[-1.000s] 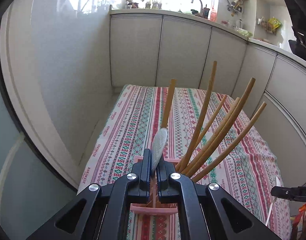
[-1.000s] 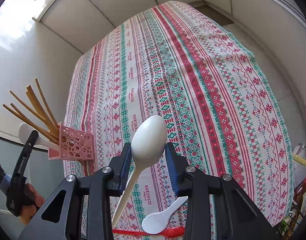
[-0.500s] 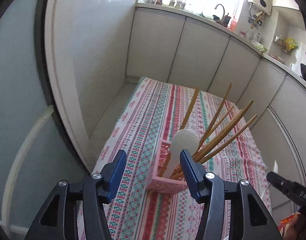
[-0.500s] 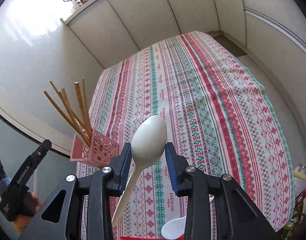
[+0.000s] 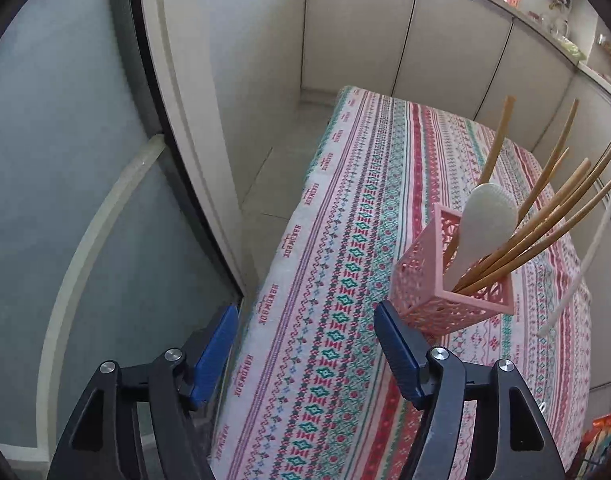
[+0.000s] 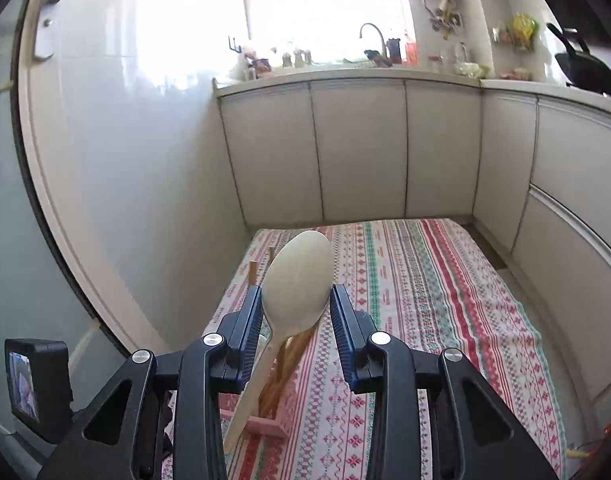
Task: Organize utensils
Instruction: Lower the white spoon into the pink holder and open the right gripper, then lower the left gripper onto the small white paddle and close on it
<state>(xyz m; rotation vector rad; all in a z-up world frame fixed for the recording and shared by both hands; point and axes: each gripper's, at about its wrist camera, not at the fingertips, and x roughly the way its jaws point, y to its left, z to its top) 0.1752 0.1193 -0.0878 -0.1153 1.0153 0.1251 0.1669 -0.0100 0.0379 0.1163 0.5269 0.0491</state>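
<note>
Small kitchen here, pale cabinets all round and a table under a striped patterned tablecloth [image 5: 345, 280]. The pink utensil holder [image 5: 449, 292] sits near the left edge of that table, with a bunch of wooden chopsticks [image 5: 545, 224] fanned out of it and a white rice paddle [image 5: 481, 224] standing in there too.

My left gripper [image 5: 305, 344] is spread wide with nothing in it, hovering just beside the holder's near corner. My right gripper [image 6: 295, 312] is clamped on the bowl of a cream spoon [image 6: 297, 280], handle hanging down toward the holder [image 6: 261, 420] right below it. From the left view you can see that handle [image 5: 585, 256] dangling off to the right of the holder, tip not in yet.

What worries me from here:

- The grip is on the rounded bowl, which looks smooth, so I reckon the spoon could swivel or slip between the pads as I lower it.
- The chopsticks lean out toward the side the handle is coming from. If the handle tip lands on them instead of the gap, it could shove them around or skid off the rim.
- The holder looks light and it's near the table edge. A sideways push might tip it or nudge it over, and my empty left gripper isn't bracing it.
</note>
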